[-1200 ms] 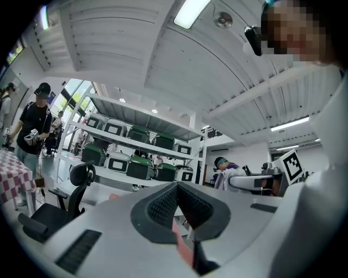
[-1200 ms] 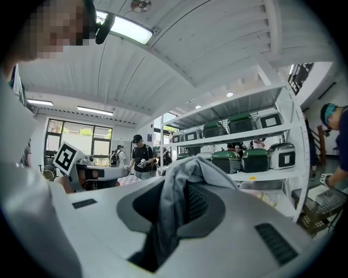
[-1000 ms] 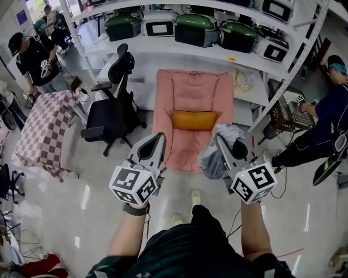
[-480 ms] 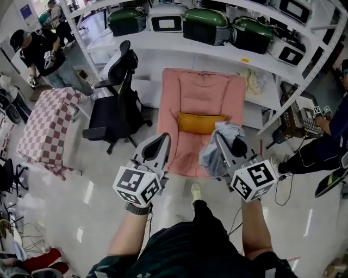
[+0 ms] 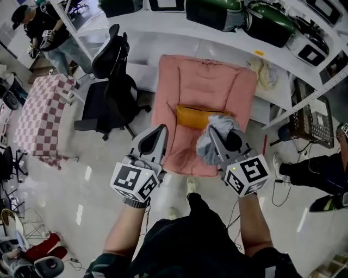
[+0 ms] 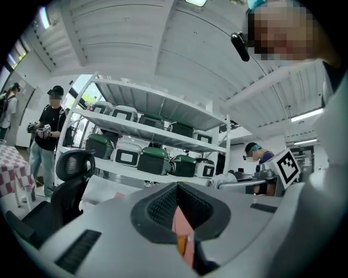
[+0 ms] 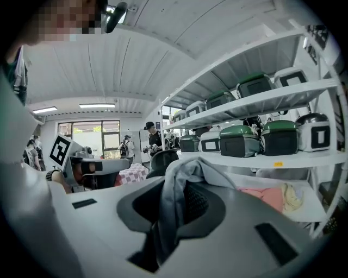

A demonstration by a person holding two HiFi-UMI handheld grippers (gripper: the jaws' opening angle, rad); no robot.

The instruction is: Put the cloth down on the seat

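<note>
A pink padded seat (image 5: 202,87) with an orange pillow (image 5: 191,116) across it stands on the floor in front of me. My right gripper (image 5: 213,132) is shut on a grey cloth (image 5: 211,142), which bunches over its jaws and hangs above the seat's front right part. In the right gripper view the cloth (image 7: 173,190) drapes between the dark pads. My left gripper (image 5: 160,131) is shut with nothing in it, over the seat's front left edge. In the left gripper view a sliver of the pink seat (image 6: 180,222) shows under the closed tips.
A black office chair (image 5: 111,81) stands left of the seat, a checkered covered table (image 5: 41,119) further left. White shelves (image 5: 217,38) with green and white appliances (image 5: 212,11) run behind the seat. A cream cloth (image 5: 266,73) lies on the low shelf. People stand at far left (image 5: 38,27) and right (image 5: 321,174).
Both grippers have moved forward and down toward the pink seat, the right one carrying the grey cloth. The cloth now overlaps the pillow's right end in the head view.
</note>
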